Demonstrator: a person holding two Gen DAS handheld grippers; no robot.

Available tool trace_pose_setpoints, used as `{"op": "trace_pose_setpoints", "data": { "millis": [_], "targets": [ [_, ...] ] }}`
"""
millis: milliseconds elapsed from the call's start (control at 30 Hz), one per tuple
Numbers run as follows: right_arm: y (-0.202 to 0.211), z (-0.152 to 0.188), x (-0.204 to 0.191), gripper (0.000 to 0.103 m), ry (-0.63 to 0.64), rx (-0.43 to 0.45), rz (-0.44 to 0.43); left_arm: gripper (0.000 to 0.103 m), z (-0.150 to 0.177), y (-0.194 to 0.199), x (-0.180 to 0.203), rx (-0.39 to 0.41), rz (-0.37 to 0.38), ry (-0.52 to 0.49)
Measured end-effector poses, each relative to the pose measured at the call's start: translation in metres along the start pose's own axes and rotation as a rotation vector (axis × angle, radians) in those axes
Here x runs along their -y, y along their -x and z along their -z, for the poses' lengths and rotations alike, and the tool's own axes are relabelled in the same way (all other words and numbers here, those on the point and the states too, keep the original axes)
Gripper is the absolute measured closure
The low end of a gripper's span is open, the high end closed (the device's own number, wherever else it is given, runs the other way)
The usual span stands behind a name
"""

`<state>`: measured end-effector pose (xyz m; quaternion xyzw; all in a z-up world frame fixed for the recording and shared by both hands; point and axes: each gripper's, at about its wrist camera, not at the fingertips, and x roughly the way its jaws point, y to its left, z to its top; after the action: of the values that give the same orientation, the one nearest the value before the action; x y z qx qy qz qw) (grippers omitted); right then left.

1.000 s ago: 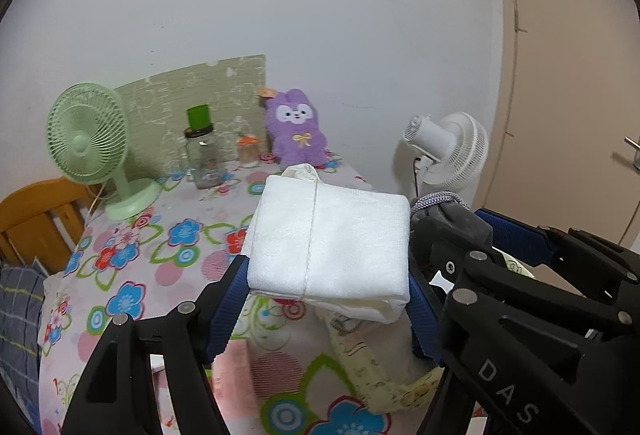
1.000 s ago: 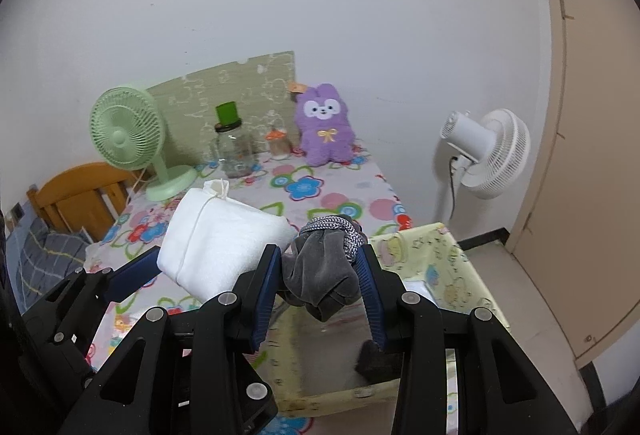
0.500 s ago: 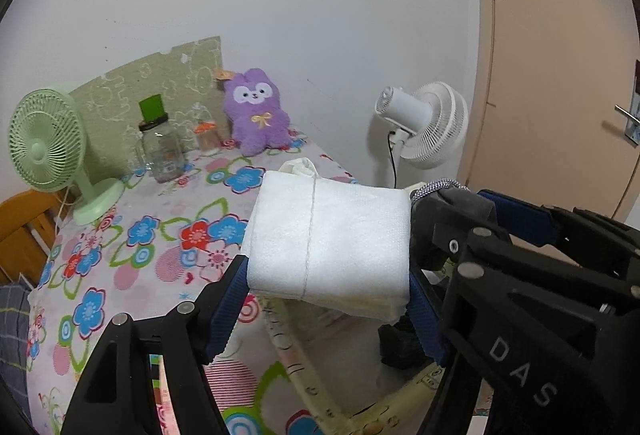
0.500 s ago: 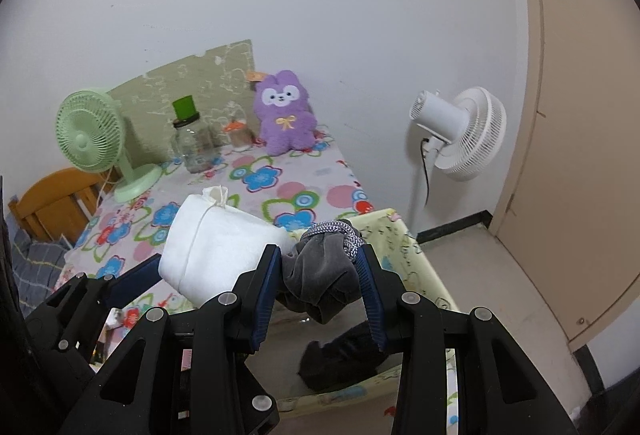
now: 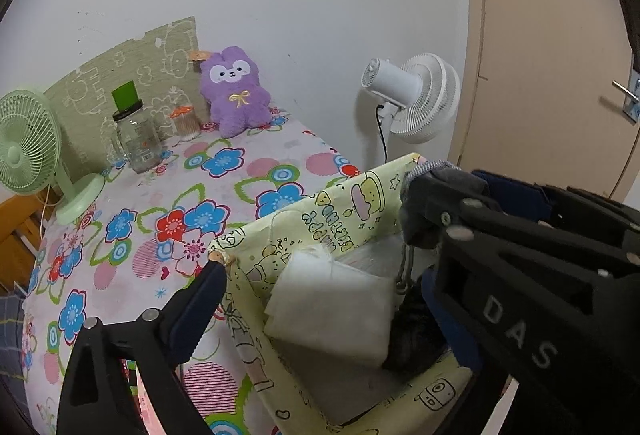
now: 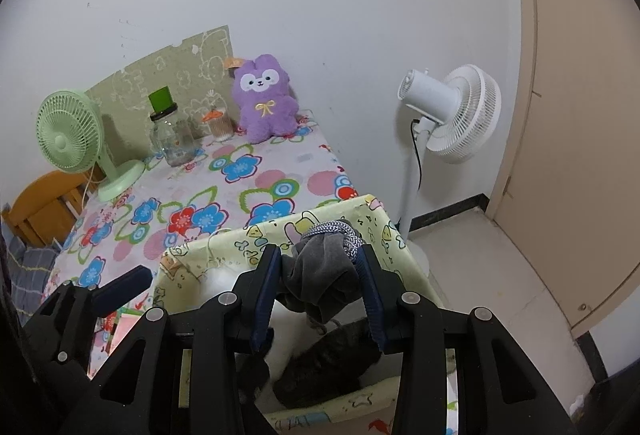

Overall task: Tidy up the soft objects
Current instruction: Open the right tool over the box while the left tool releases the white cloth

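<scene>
While the right gripper (image 6: 320, 287) pinches a grey cloth (image 6: 320, 271) above the yellow basket (image 6: 276, 231), the left gripper (image 5: 324, 299) hangs spread over it. A white towel (image 5: 332, 311) lies inside the basket on the flowered worktop (image 5: 160, 203).

Both the left gripper (image 5: 328, 307) and the right gripper (image 6: 318, 287) are black plastic with silver screws, dark blue finger pads; white "DAS" lettering

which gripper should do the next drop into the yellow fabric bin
Right. The right gripper holds the grey garment above the yellow bin; the left gripper is open, its white towel lying inside.
</scene>
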<state>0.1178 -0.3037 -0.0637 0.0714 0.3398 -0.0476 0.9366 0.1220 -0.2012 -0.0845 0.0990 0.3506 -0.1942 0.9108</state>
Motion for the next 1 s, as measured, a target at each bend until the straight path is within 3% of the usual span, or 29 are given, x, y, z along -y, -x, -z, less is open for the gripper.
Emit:
{"op": "trace_pose_setpoints", "data": {
  "millis": [200,267,367,433,1000],
  "targets": [
    [-0.014,-0.007,-0.001,0.06,-0.016,-0.012,-0.021,0.001,-0.003,-0.004,-0.002,-0.007,-0.023,0.007],
    [-0.018,-0.008,-0.004,0.055,-0.014,-0.017,-0.027,0.001,-0.005,-0.006,-0.005,-0.016,-0.036,0.017],
    [-0.02,-0.008,-0.008,0.04,0.001,-0.014,-0.03,0.001,-0.007,-0.007,-0.012,-0.017,-0.046,0.03],
    [-0.02,-0.009,-0.009,0.022,0.004,-0.009,-0.025,0.001,-0.008,-0.008,-0.018,-0.018,-0.048,0.042],
    [0.002,-0.004,-0.035,0.014,0.057,0.022,-0.002,0.001,-0.004,0.02,-0.038,0.02,-0.039,0.08]
  ]
}}
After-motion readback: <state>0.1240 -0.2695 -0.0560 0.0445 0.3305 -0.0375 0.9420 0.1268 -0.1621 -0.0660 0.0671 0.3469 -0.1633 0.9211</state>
